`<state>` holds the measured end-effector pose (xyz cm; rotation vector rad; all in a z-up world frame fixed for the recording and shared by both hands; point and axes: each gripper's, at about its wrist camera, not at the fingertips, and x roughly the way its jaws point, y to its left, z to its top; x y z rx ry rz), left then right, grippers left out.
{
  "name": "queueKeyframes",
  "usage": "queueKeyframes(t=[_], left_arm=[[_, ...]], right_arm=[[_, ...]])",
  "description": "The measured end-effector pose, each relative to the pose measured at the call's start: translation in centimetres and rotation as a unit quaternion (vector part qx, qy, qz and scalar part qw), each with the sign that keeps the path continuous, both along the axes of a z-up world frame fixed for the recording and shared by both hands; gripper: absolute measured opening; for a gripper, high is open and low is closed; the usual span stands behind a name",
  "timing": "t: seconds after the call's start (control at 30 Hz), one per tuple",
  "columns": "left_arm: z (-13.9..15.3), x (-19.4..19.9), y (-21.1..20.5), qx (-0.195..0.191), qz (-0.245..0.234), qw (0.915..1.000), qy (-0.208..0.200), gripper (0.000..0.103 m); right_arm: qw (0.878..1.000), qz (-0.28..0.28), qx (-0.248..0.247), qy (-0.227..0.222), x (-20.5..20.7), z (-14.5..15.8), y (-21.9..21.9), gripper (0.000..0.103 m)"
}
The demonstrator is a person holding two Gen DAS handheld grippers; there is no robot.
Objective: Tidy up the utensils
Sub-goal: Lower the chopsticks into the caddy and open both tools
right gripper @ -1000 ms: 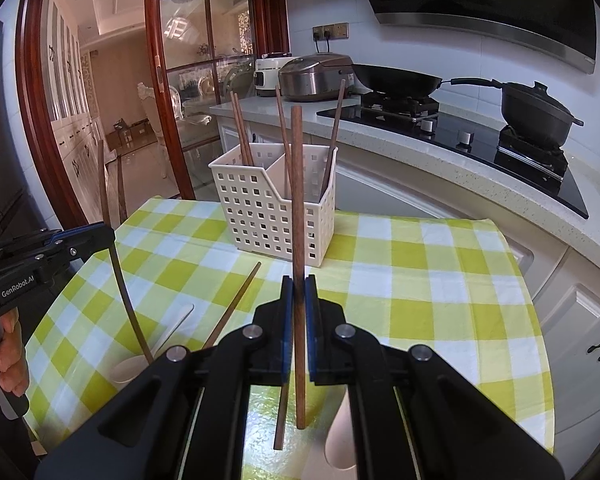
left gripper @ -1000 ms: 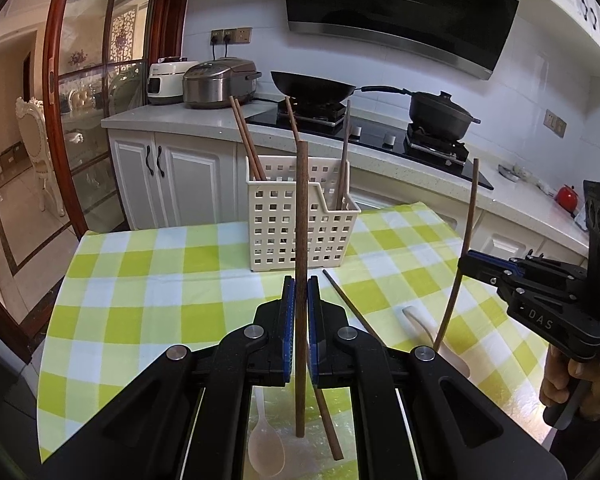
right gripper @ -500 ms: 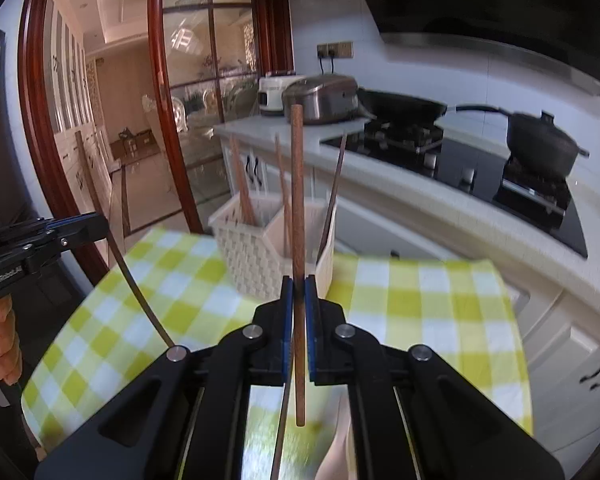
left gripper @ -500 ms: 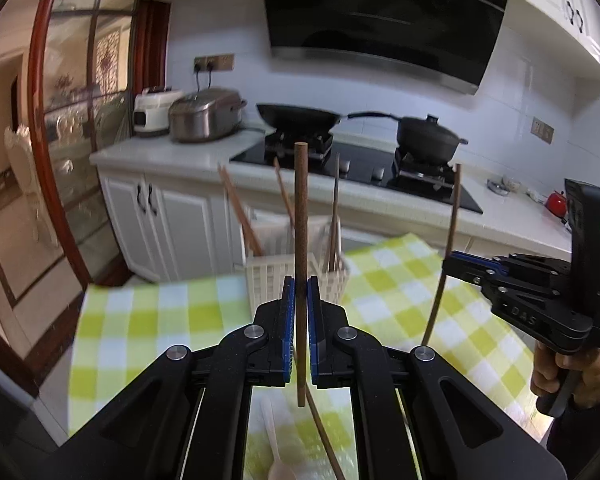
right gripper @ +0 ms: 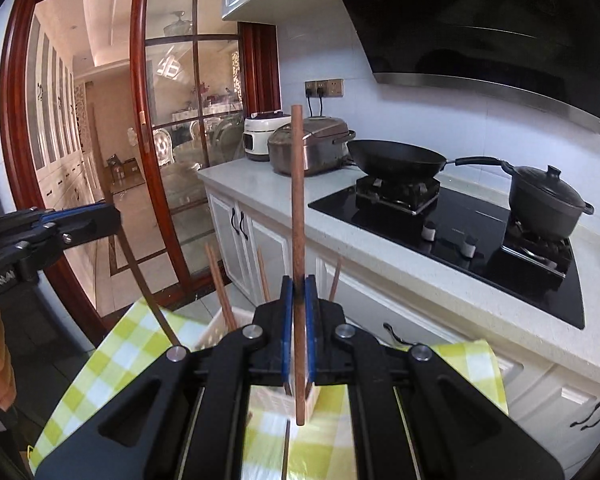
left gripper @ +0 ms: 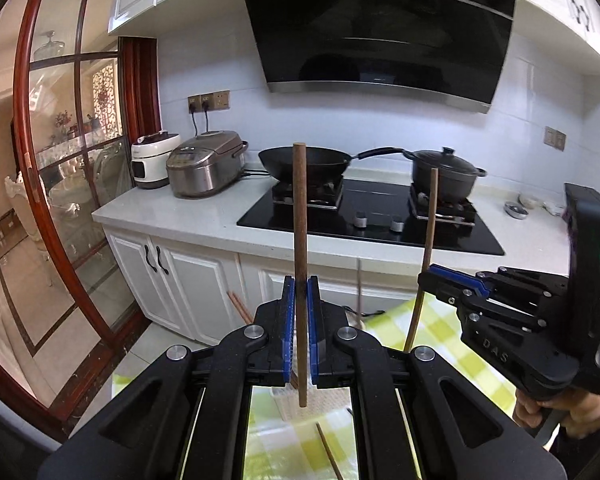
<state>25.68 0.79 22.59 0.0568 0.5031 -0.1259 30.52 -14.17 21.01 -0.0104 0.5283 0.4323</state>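
We see the left gripper [left gripper: 299, 312] clamped on a chopstick [left gripper: 300, 216], upright above the white basket [right gripper: 216, 334] | right gripper [right gripper: 298, 312] clamped on another chopstick [right gripper: 297, 208], upright above the same basket | basket holds more chopsticks [right gripper: 219, 284] on the checked tablecloth [right gripper: 116, 356]

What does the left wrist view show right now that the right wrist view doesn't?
Only the left wrist view: the right gripper from the side, shut on its chopstick, and a loose chopstick lying on the checked cloth. Only the right wrist view: the white basket with chopsticks standing in it, and the left gripper from the side. Both: a chopstick clamped upright in the view's own gripper, plus wok and pot on the stove.
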Motion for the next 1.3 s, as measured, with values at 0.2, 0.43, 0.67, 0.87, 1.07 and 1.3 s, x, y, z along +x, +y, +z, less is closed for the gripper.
queueKeyframes(t=[0.2,0.43,0.67,0.87,1.07,1.3], left_arm=[[-1.7,3.6,1.1,-0.006,0.015,0.9998,0.014,0.005],[-4.5,5.4,1.9,-0.008,0.024,0.9991,0.034,0.005],[-6.8,6.3,1.7,-0.003,0.023,0.9982,0.055,0.005],[-8.2,6.8,1.5,0.002,0.021,0.9975,0.068,0.005],[-9.6,7.5,1.8,0.006,0.026,0.9957,0.089,0.005],[-11.7,8.6,2.0,0.009,0.026,0.9912,0.130,0.005]], right_arm=[[1.000,-0.001,0.006,0.010,3.2,-1.5,1.6,0.006],[0.999,-0.004,0.009,0.031,4.9,-4.2,2.7,0.006],[0.999,0.002,0.013,0.050,5.3,-6.6,3.8,0.006],[0.998,0.003,0.013,0.063,5.7,-8.0,4.5,0.006],[0.997,0.008,0.005,0.080,6.0,-9.5,5.1,0.006],[0.995,0.015,-0.010,0.096,6.3,-10.8,5.7,0.006]])
